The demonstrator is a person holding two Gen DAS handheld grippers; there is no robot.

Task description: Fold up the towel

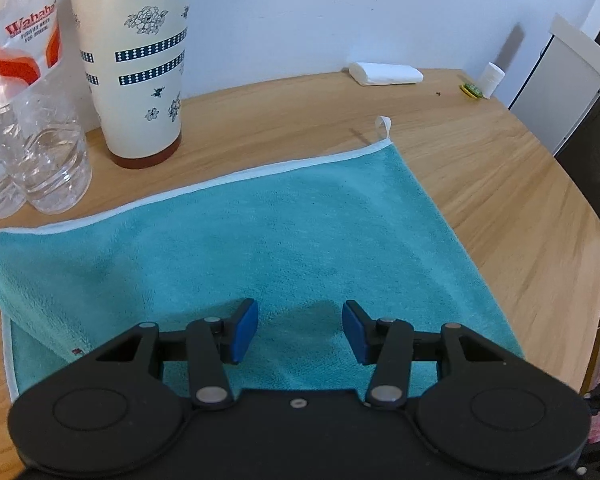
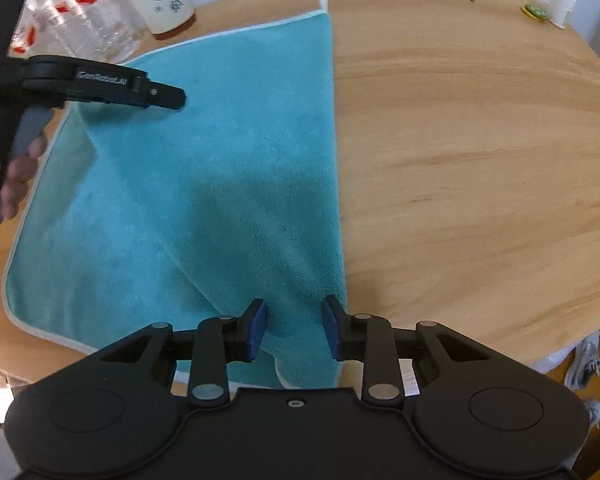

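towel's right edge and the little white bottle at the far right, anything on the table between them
Nothing: in the right wrist view, only bare wooden table lies between the towel edge and the white bottle.

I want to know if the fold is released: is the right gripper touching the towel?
Cannot tell. In the right wrist view the right gripper has its jaws open astride the teal towel near its corner, but whether cloth meets a pad is unclear.
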